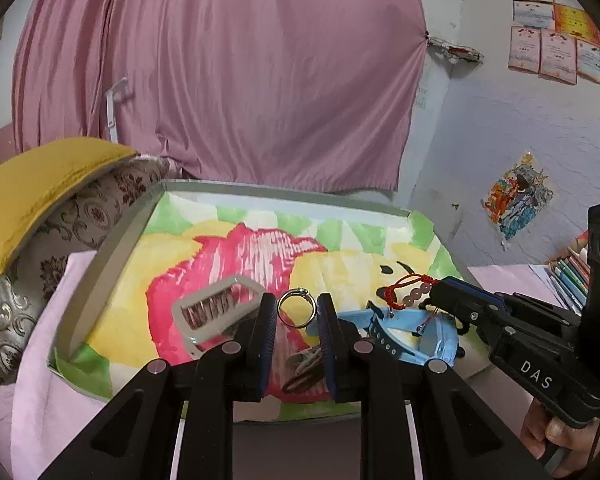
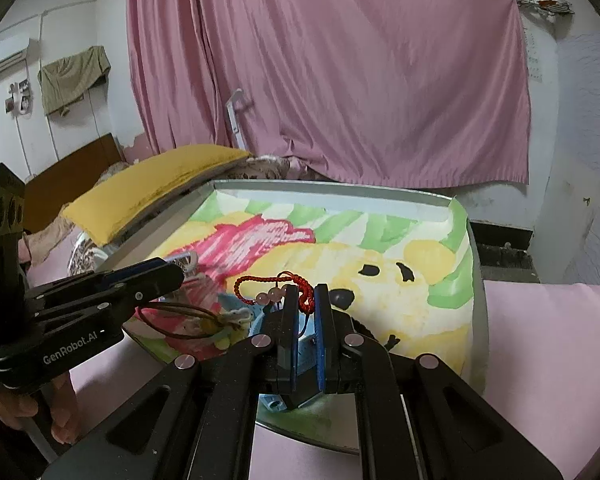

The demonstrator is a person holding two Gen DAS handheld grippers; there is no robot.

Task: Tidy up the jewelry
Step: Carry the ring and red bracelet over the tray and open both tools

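Left wrist view shows the left gripper (image 1: 296, 312) with a silver ring (image 1: 296, 307) standing upright between its fingertips; the pads sit close on either side of the band and seem to pinch it, though actual contact is hard to confirm. Just left of it lies a clear comb-like clip (image 1: 216, 312), and to the right a blue box (image 1: 404, 334) rests on the painted tray (image 1: 112, 248).

Right wrist view shows the right gripper (image 2: 306, 300) nearly closed on the red cord of a bracelet (image 2: 276, 286), whose loop and pale beads hang out to the left, above the blue box (image 2: 268, 322). A brown cord loop (image 2: 176, 322) lies on the tray (image 2: 476, 280) below the left gripper (image 2: 168, 276).

Judging from this, the step in hand is carrying each piece to its place, probably the box.

- The ring is thin and slick, so it would likely slip or twist if the squeeze eases; steady pressure and a level wrist are wise.
- The bracelet is limp and will swing, so a slow move should keep the loop from snagging the box edge or the other gripper.
- The two grippers are near each other over the box; going one at a time would avoid a knock.
- Releasing low, with the piece just over its spot, should stop it bouncing away.
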